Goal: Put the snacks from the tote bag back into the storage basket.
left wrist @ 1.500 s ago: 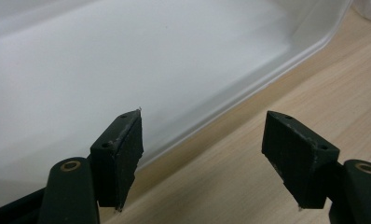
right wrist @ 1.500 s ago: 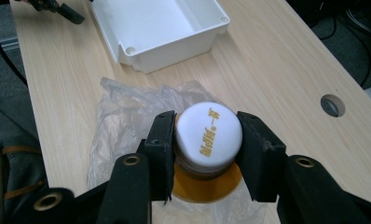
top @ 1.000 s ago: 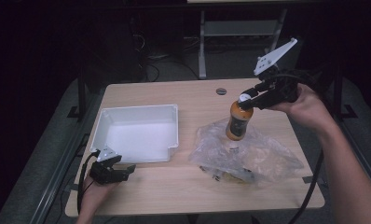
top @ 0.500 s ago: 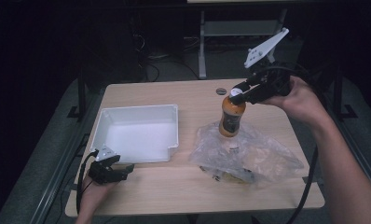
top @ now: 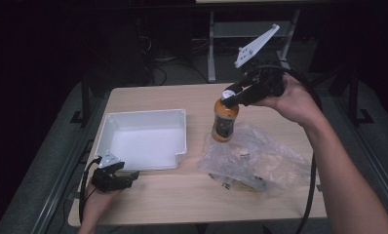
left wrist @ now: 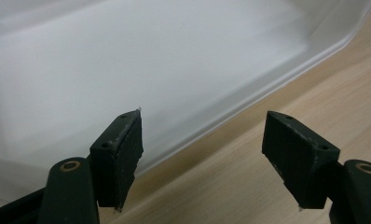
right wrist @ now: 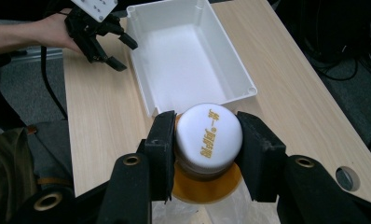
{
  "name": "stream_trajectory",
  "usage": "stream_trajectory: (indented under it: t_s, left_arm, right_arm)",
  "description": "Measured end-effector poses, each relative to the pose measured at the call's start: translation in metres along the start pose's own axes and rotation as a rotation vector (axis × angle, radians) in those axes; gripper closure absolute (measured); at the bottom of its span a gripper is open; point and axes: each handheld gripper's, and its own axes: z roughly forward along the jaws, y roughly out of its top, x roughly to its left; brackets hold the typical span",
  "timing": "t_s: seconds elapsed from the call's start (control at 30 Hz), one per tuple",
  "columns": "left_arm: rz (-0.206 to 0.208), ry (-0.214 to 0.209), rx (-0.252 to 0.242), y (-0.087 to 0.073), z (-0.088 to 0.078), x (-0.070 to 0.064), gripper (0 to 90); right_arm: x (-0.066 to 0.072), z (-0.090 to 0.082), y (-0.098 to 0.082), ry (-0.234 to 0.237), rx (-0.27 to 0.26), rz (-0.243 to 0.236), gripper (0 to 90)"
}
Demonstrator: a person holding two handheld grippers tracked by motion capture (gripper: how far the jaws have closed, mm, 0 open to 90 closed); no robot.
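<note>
From the bottle (top: pixel 224 122), your way toward nine o'clock is open counter (top: pixel 202 204); the white bin (top: pixel 182 131) walls rise there, crumpled plastic bag (top: pixel 260 161) crowds five o'clock.

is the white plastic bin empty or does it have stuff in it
Empty: the white plastic bin shows only its bare white floor in the high and right gripper views.

Jaws apart beside white bin (left wrist: pixel 127 56); wooden table (left wrist: pixel 249 172) beneath.
</note>
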Motion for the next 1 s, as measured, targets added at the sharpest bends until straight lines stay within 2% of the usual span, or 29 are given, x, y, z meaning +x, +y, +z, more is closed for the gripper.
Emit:
stream_trajectory:
  t_s: [0.03, 0.23, 0.5, 1.0]
  left_arm:
    - [0.0, 0.001, 0.0, 0.0, 0.0, 0.0, 28.5]
    - [-0.005, -0.002, 0.0, -0.001, 0.0, 0.001, 28.5]
    - [-0.006, 0.004, 0.007, -0.001, 0.0, 0.003, 28.5]
    - [-0.011, 0.005, 0.002, -0.002, 0.001, 0.005, 28.5]
  right_arm:
    - [0.002, 0.004, 0.005, -0.003, 0.001, -0.02, 59.0]
    - [0.005, 0.011, 0.015, 0.002, 0.001, -0.032, 59.0]
    - [0.008, 0.031, 0.027, 0.024, -0.001, -0.04, 59.0]
    - [0.008, 0.064, 0.048, 0.039, 0.01, -0.052, 59.0]
